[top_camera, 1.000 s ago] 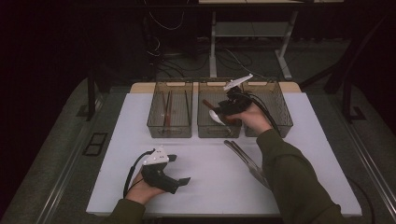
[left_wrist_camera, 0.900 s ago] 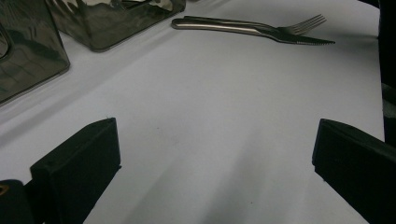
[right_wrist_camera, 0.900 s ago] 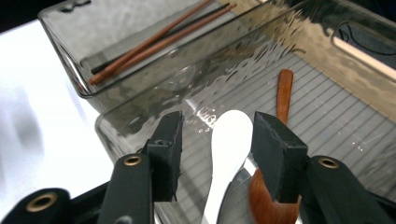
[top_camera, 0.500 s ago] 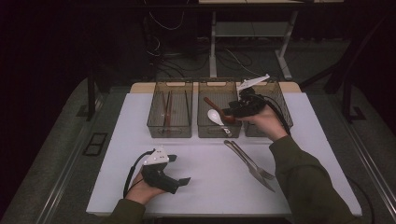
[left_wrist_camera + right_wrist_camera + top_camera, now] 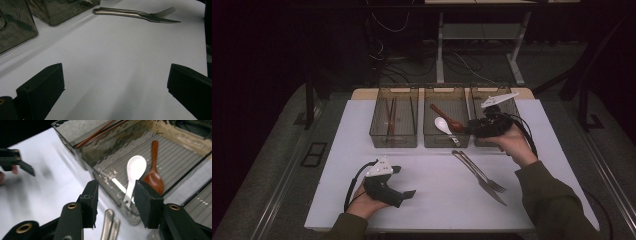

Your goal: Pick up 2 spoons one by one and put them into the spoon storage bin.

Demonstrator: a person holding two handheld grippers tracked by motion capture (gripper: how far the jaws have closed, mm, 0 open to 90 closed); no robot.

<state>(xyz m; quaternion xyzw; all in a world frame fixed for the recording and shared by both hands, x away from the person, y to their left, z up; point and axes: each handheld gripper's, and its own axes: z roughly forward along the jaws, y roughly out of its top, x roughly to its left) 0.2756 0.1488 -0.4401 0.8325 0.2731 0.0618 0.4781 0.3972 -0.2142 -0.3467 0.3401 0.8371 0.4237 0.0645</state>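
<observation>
white spoon (image 5: 443,124) lay in middle bin (image 5: 446,141), touching wooden spoon (image 5: 448,118) | right gripper (image 5: 470,128) above bin's right wall, half-spread, empty | fork (image 5: 484,175) and knife (image 5: 484,185) on table (image 5: 432,200) near | left gripper (image 5: 409,193) spread, empty

spoon (image 5: 443,124) – white | ladle (image 5: 451,120) – red-brown | tablecloth (image 5: 437,185) – white | tongs (image 5: 115,202) – black

The high view looks forward and down from above the person's side, taking in the whole table (image 5: 432,195); the left gripper view sits low and close over the table, facing the fork (image 5: 160,12) and knife (image 5: 140,15); the right gripper view looks closely into the middle bin (image 5: 120,162); all share the cutlery.
</observation>
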